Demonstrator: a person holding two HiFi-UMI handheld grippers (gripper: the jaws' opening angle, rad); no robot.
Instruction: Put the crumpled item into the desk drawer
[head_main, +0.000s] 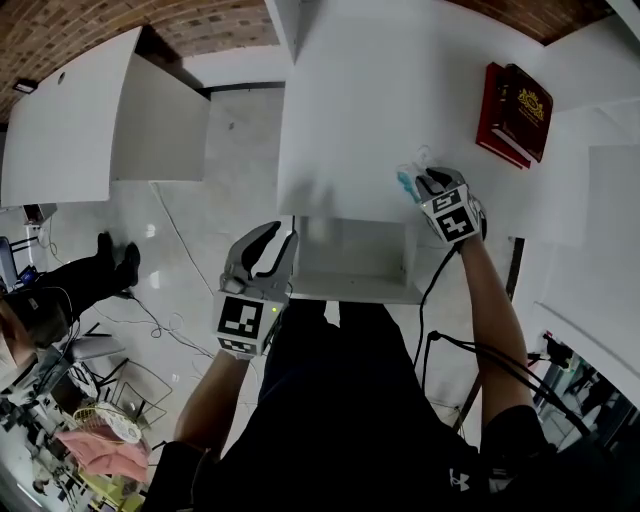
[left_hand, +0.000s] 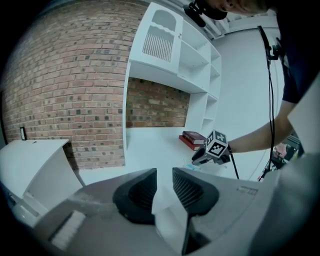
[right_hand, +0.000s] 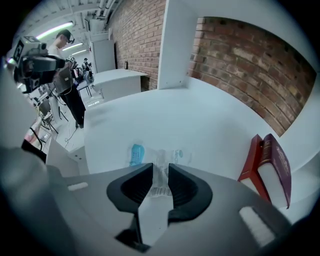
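Observation:
The crumpled item is a squashed clear plastic bottle with a blue label (head_main: 408, 181), lying on the white desk (head_main: 340, 120) near its front edge. My right gripper (head_main: 426, 184) is shut on it; in the right gripper view the clear plastic (right_hand: 159, 159) runs between the two pads. The desk drawer (head_main: 352, 291) is pulled out below the desk's front edge, and its inside looks bare. At the drawer's left front corner my left gripper (head_main: 279, 240) hovers, its jaws nearly together with nothing seen between them (left_hand: 164, 186).
A red book (head_main: 515, 112) lies on the desk to the far right of the bottle. A second white desk (head_main: 70, 120) stands to the left across the floor. A person (head_main: 85, 275) stands at left, with cables on the floor. White shelves (left_hand: 170, 50) rise behind the desk.

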